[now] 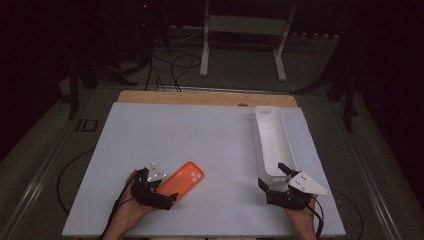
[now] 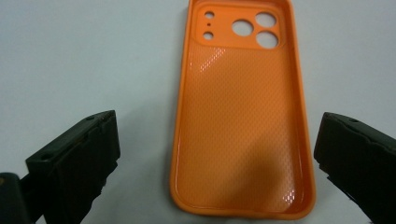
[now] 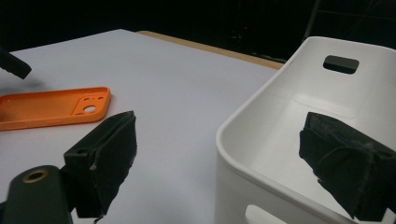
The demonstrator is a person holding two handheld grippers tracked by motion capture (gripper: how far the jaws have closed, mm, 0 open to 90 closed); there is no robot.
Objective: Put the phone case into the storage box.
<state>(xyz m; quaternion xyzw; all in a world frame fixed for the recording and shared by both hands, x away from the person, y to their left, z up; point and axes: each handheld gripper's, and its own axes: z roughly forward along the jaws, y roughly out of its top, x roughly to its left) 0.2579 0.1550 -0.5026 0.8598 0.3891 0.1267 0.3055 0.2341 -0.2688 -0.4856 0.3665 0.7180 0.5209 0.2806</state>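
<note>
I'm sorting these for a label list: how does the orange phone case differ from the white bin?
The orange phone case is flat and shallow, lying open side up near the left gripper; the white bin is long and deep-walled, at the table's right by the right gripper. The case has round camera holes at one end; the bin has handle slots in its end walls. The case is bright orange, the bin plain white. Both rest empty on the white table.
</note>
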